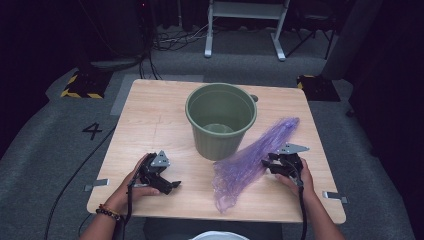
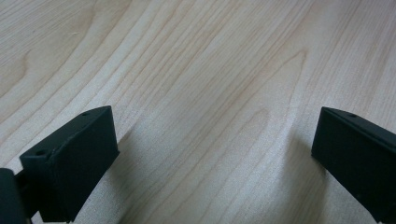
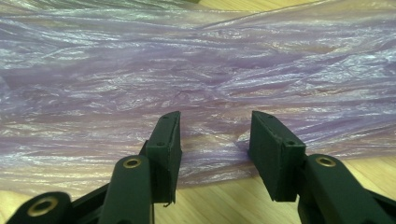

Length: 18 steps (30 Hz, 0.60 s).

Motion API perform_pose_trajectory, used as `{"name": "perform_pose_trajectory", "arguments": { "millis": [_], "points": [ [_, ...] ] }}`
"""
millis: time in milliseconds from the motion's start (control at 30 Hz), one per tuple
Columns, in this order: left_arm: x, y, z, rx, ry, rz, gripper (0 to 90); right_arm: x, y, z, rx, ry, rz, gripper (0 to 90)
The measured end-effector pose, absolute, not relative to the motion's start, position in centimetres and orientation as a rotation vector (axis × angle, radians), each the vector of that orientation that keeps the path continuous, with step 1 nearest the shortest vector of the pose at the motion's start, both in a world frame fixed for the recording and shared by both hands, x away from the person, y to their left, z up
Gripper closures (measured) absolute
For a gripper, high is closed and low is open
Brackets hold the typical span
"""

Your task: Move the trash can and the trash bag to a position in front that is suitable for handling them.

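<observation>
**High view: right gripper working at a purple bag beside a green bucket**

High view is showing a round green plastic bucket standing upright mid-table, nothing lying inside it. A crumpled translucent purple plastic bag is lying on the light wooden table, stretching from near the bucket's right side toward the front edge. The right gripper is resting at the bag's edge, jaws partly spread over the film, not pinching it. The left gripper is hovering over bare wood, jaws spread wide.
</observation>
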State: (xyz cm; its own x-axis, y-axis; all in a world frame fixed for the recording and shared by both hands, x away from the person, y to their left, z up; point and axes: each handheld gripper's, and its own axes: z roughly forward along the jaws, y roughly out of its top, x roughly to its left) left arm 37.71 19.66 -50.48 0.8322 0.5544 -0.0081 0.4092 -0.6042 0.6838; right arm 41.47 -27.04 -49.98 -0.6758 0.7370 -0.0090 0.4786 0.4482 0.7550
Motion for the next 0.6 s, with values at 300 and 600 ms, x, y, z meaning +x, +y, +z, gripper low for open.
{"name": "perform_pose_trajectory", "arguments": {
  "millis": [300,600],
  "points": [
    [37.7,19.7,-50.5,2.3,0.7,0.265,0.1,41.7,-28.3,-50.0,1.073,2.343,1.066,53.1],
    [37.7,19.7,-50.5,2.301,0.699,0.265,0.1,42.1,-29.0,-50.0,1.068,2.316,1.049,47.5]
  ]
}}
